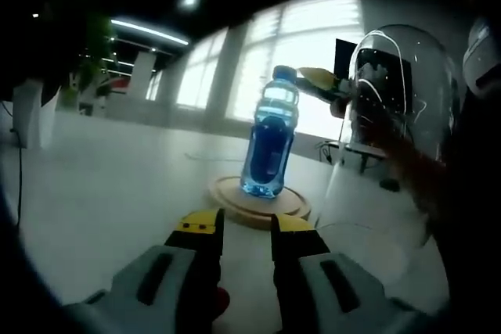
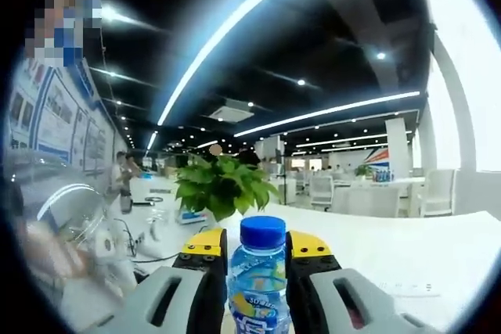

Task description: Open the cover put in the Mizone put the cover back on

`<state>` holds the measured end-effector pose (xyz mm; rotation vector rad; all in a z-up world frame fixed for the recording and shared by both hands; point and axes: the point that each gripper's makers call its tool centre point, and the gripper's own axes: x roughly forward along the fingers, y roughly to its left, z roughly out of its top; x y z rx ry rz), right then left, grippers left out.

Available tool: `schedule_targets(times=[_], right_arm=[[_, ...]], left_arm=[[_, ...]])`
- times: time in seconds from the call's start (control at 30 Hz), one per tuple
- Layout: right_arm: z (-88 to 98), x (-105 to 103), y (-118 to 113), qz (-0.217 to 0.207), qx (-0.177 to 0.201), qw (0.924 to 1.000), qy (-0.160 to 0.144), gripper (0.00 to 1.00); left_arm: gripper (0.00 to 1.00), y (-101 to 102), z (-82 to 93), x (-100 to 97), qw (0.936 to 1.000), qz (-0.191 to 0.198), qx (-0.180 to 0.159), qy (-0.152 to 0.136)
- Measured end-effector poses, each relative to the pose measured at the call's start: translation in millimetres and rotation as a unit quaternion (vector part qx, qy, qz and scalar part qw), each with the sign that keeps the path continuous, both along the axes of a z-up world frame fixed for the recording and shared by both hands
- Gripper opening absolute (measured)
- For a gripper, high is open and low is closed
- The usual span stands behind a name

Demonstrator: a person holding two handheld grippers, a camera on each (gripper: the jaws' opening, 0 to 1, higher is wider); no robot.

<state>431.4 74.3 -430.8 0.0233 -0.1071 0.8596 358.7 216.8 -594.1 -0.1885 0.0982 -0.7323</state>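
Observation:
A blue Mizone bottle [image 1: 270,142] with a blue cap stands upright on a round wooden base [image 1: 231,202] on the white table. The clear glass dome cover [image 1: 403,115] is off the base, to its right. My left gripper [image 1: 246,228] is open and empty, short of the base. My right gripper [image 1: 321,78] reaches in from the right at the bottle's cap. In the right gripper view the Mizone bottle [image 2: 257,291] fills the gap between the jaws of my right gripper [image 2: 257,246], and the cap [image 2: 262,232] sits just above them. The glass cover [image 2: 63,217] lies to the left.
A potted green plant [image 2: 223,185] stands behind the bottle. Cables [image 2: 137,252] and small items lie near the cover. A person's arm [image 1: 415,174] shows through the dome. White table surface [image 1: 109,185] stretches left of the base. Office desks and chairs are far off.

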Motion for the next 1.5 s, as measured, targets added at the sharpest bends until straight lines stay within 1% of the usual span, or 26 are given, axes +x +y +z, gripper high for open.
schedule_targets(times=[0.23, 0.4, 0.83, 1.07, 1.17, 1.37, 1.5], right_arm=[[0.4, -8, -12, -0.006, 0.000, 1.0000, -0.005, 0.22], [-1.2, -11, -24, -0.018, 0.006, 0.9998, -0.002, 0.22], [-13.6, -21, -51, -0.044, 0.012, 0.9989, 0.010, 0.22], [-17.1, -26, -61, -0.052, 0.011, 0.9985, 0.012, 0.22], [-22.6, -29, -66, -0.056, 0.012, 0.9983, 0.015, 0.22], [-42.6, -38, -78, -0.066, 0.014, 0.9971, 0.035, 0.22], [-52.3, -44, -87, -0.070, 0.024, 0.9962, 0.045, 0.22]], left_arm=[[0.19, -2, -0.6, -0.7, 1.0000, -0.002, 0.004, -0.001], [0.19, -2, -0.2, -0.9, 1.0000, -0.001, 0.003, -0.001], [0.19, -6, 0.3, -2.9, 1.0000, -0.003, 0.008, -0.003], [0.19, -8, 1.2, -4.5, 0.9999, -0.005, 0.008, -0.004], [0.19, -8, 1.0, -4.7, 0.9999, -0.005, 0.009, -0.005], [0.19, -10, 0.9, -5.8, 0.9999, -0.006, 0.014, -0.007], [0.19, -10, 1.2, -5.5, 0.9999, -0.007, 0.012, -0.006]])
